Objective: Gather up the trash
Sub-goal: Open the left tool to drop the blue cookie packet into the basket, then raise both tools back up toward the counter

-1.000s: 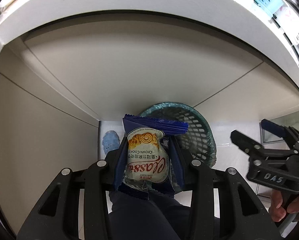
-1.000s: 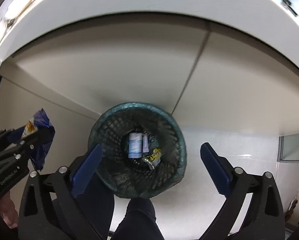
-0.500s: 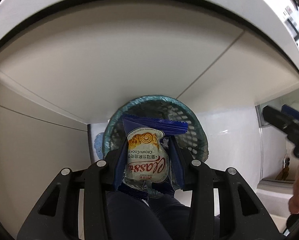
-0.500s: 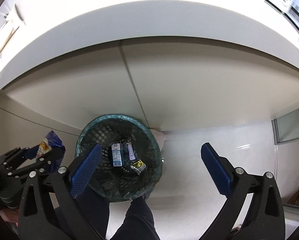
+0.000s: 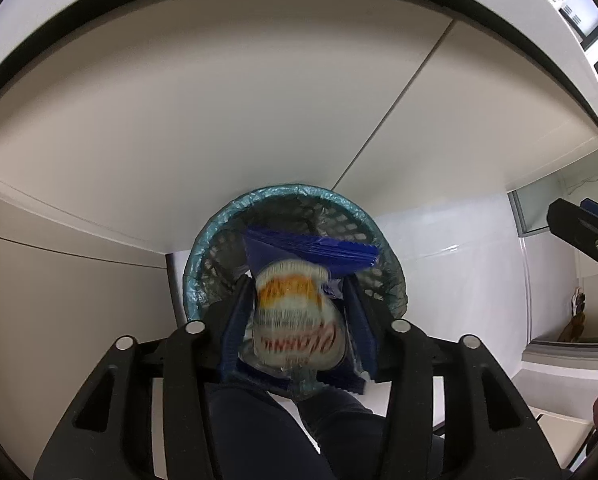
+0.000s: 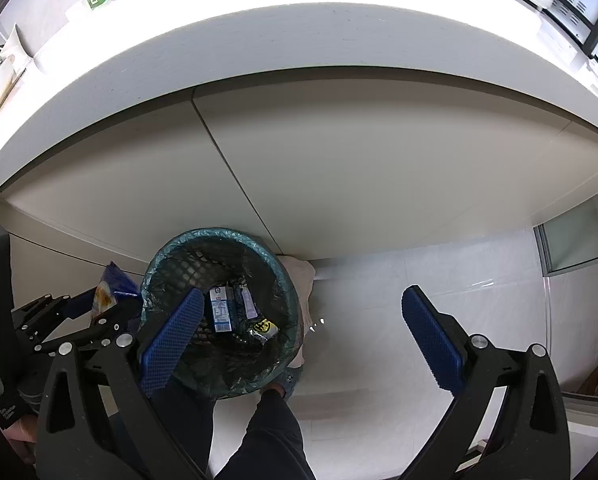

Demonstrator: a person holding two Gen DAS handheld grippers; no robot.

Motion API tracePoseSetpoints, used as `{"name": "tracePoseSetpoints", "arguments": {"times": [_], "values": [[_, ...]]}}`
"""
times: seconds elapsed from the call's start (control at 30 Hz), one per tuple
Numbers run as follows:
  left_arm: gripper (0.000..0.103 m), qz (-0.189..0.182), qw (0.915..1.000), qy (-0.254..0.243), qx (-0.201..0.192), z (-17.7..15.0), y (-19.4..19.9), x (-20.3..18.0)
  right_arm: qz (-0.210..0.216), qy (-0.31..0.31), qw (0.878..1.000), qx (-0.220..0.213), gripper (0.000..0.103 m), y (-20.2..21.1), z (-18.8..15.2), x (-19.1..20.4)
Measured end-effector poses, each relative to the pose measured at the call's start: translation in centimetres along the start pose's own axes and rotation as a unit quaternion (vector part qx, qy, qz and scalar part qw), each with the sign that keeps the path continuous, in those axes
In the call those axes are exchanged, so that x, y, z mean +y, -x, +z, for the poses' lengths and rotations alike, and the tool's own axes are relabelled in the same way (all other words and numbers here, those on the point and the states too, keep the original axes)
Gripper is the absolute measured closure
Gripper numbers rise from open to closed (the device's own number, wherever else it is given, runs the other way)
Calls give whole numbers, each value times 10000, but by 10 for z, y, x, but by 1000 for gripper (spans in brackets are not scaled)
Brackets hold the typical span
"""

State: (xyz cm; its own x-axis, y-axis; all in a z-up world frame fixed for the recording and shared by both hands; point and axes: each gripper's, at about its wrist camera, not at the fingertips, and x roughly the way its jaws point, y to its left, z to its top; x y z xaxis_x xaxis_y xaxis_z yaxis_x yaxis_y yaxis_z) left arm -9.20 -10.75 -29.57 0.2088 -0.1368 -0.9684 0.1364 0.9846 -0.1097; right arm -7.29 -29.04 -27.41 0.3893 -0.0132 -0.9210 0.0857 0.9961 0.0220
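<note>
White floor tiles and beige cabinet fronts under a pale counter frame the scene. At left, the left gripper [image 5: 297, 312] points steeply down over the mesh waste basket [image 5: 203, 264], which wears a teal liner and stands against the cabinet. A blue cookie packet [image 5: 295, 320] sits between its jaws, which are opening. The packet is blurred, so I cannot be sure whether the pads have let go yet, though it looks to be slipping. Inside the basket lie a small milk carton [image 6: 221, 312] and a yellow-and-black wrapper [image 6: 263, 327]. Further right, the right gripper [image 6: 303, 336] hangs empty with jaws spread wide.

The drop is the step in hand. Next, the packet must fall clear inside the rim, then both grippers turn to whatever trash remains.
</note>
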Motion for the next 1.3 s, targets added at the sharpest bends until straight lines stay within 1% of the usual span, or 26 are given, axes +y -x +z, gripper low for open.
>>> {"name": "tracePoseSetpoints", "arguments": {"times": [0.07, 0.1, 0.3, 0.33, 0.4, 0.5, 0.73, 0.77, 0.87, 0.97, 1.03, 1.17, 1.3], "values": [[42, 23, 10000, -1, -22, 0, 2, -1, 12, 14, 10000, 1, 8, -6, -1, 1], [40, 13, 10000, 14, -34, 0, 4, -2, 23, 25, 10000, 6, 8, -6, 0, 1], [21, -50, 9999, 60, -129, 2, 12, -1, 79, 41, 10000, 31, 8, -9, 1, 4], [15, -59, 9999, 63, -150, 3, 15, 0, 94, 52, 9999, 29, 8, -10, 2, 5], [13, -66, 9997, 79, -203, 4, 22, 1, 140, 78, 9999, -4, 8, -8, 5, 6], [6, -65, 9995, 161, -280, 7, 28, 4, 193, 125, 9997, -76, 8, -3, 10, 8], [6, -33, 9980, 364, -515, 16, 68, 19, 279, 383, 9979, -438, 8, 25, 27, 24], [6, -71, 9976, 413, -556, 16, 75, 23, 292, 484, 9969, -544, 8, 32, 29, 29], [6, 32, 9963, 546, -668, 17, 95, 33, 282, 751, 9941, -729, 8, 49, 34, 43], [6, 61, 9942, 724, -797, 20, 117, 44, 361, 923, 9911, -893, 8, 67, 40, 57], [6, 87, 9928, 827, -863, 23, 125, 50, 434, 942, 9900, -956, 8, 76, 45, 64], [6, 119, 9893, 1056, -996, 32, 155, 64, 545, 923, 9887, -1051, 8, 93, 59, 74], [6, 237, 9867, 1150, -1124, 44, 176, 76, 611, 928, 9875, -1119, 8, 103, 76, 85]]}}
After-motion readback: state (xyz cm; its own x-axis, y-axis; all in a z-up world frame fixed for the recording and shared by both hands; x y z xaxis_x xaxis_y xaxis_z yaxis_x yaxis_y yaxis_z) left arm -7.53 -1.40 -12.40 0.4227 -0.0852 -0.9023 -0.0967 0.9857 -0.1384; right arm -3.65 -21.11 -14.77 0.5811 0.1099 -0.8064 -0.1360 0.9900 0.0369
